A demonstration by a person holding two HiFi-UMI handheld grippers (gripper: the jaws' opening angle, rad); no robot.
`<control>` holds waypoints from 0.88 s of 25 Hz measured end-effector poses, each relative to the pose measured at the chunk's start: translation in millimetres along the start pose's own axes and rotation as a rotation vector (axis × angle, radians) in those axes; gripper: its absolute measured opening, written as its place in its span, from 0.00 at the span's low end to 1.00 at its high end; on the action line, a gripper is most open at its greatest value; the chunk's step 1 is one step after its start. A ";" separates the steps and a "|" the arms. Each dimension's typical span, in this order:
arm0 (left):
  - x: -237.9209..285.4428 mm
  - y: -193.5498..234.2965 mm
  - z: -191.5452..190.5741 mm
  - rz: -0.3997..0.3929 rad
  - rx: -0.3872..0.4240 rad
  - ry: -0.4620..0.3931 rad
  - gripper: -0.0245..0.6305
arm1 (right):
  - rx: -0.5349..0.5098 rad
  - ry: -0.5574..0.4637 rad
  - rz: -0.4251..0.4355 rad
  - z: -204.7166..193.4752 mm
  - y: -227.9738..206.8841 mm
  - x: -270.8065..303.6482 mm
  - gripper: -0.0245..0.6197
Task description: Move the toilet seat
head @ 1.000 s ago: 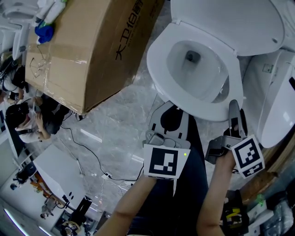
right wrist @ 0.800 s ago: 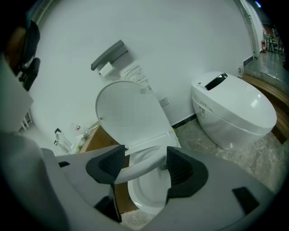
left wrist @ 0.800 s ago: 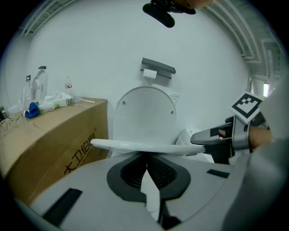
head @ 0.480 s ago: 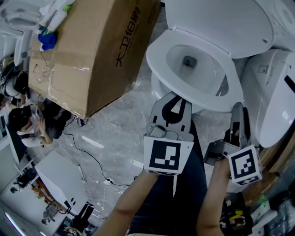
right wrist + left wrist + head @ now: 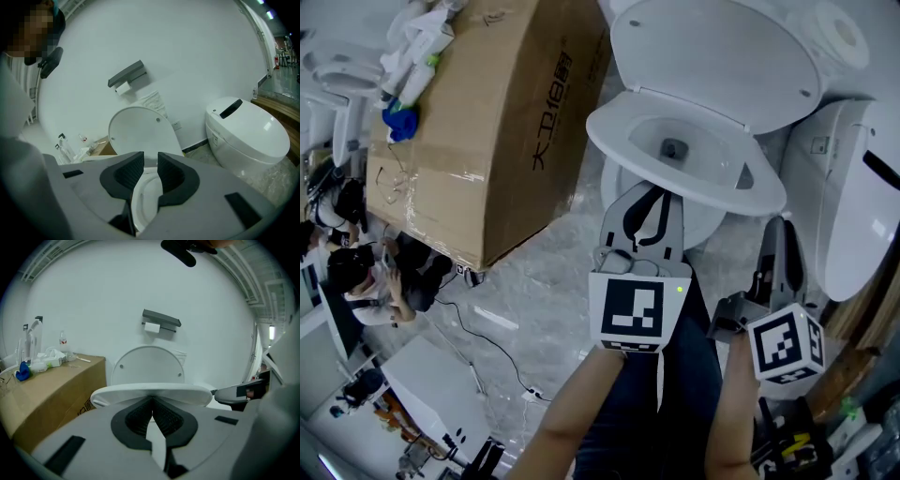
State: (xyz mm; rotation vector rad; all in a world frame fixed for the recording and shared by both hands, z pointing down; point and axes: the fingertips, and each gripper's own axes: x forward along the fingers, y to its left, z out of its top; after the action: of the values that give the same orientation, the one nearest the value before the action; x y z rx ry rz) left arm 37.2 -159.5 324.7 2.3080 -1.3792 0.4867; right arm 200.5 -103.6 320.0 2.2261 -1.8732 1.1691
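**Head view.** Compared with one second before, both grippers stood higher in the picture. The toilet seat point(image 5: 717, 194) looked flatter, with more of the white bowl point(image 5: 703, 225) showing under its front edge (how far it was lifted, I could not tell). The left gripper point(image 5: 660, 195) pointed forward and downward from a bare forearm. Its jaws were pressed together, and their tips reached the seat's front edge from below. The right gripper point(image 5: 778, 230) was held just beside the seat's right edge, rolled so that its jaws were seen from the side. The lid point(image 5: 712, 61) stood open behind the seat. I counted two grippers, one cardboard box point(image 5: 487, 122) at the left, and two toilets: the one with the seat and a second toilet point(image 5: 853, 206), closed, at the right.

**Left gripper view.** The two pads of the left gripper point(image 5: 151, 401) met with nothing between them. The toilet seat point(image 5: 150, 392) lay as a flat white band directly above their tips. Behind it were one lid point(image 5: 147, 364) and one paper holder point(image 5: 161, 319) on the wall, and the cardboard box point(image 5: 51, 385) stood at the left.

**Right gripper view.** The jaws of the right gripper point(image 5: 150, 159) had just been closing and left only a narrow gap. Nothing was pinched, and the toilet seat point(image 5: 145, 197) showed through the gap, beyond the pads. There were one lid point(image 5: 140, 131), one paper holder point(image 5: 127, 74) and the second toilet point(image 5: 248, 131) at the right.
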 end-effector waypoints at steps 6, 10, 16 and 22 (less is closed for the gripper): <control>12.2 0.8 18.7 0.006 0.003 -0.009 0.06 | 0.031 0.016 0.055 -7.9 -0.3 6.6 0.19; 22.4 1.8 31.5 0.012 0.012 -0.024 0.06 | 0.022 0.025 0.064 -4.9 6.5 14.3 0.18; 38.6 1.4 51.9 0.011 0.020 -0.057 0.06 | 0.013 0.021 0.123 -1.1 16.5 27.3 0.15; 54.9 1.6 66.6 -0.004 0.029 -0.067 0.06 | -0.005 0.023 0.166 4.7 35.3 40.4 0.13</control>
State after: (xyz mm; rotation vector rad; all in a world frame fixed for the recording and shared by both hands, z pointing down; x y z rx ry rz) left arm 66.4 -235.1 294.8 2.3699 -1.4064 0.4352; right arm 173.3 -150.0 322.5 2.0787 -2.0839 1.2037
